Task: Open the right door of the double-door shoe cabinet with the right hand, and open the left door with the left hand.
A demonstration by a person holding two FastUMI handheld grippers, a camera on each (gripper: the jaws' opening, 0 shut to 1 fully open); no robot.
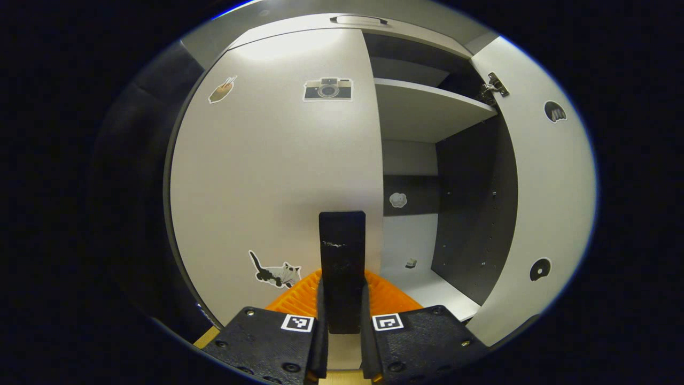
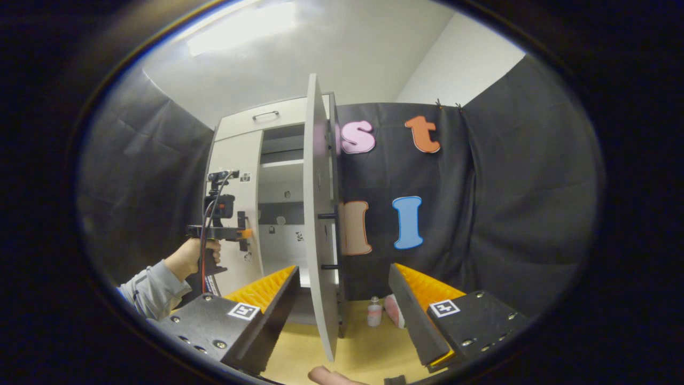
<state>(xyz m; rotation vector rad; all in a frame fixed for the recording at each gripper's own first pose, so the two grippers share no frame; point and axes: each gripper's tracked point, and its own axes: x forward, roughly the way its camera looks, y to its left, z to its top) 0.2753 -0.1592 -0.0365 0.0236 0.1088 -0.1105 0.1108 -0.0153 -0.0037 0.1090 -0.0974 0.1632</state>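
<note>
The shoe cabinet's left door (image 1: pixel 278 176) is closed, white, with several stickers on it. Its black upright handle (image 1: pixel 342 251) stands between the fingers of my left gripper (image 1: pixel 342 286), which is shut on it. The right door (image 1: pixel 545 203) is swung wide open, baring shelves (image 1: pixel 427 107) and a dark side wall. In the right gripper view the open right door (image 2: pixel 315 214) is seen edge-on between the spread fingers of my right gripper (image 2: pixel 343 272), which is open and not pressing on it. Farther left, a hand (image 2: pixel 187 256) holds the left gripper (image 2: pixel 243 232) at the left door (image 2: pixel 240 160).
A drawer with a bar handle (image 2: pixel 265 114) tops the cabinet. A small bottle (image 2: pixel 375 313) and a pink object (image 2: pixel 394 310) stand on the wooden floor beside the open door, by the black cloth wall (image 2: pixel 481 224). A small item (image 1: pixel 411 263) lies on the cabinet's bottom shelf.
</note>
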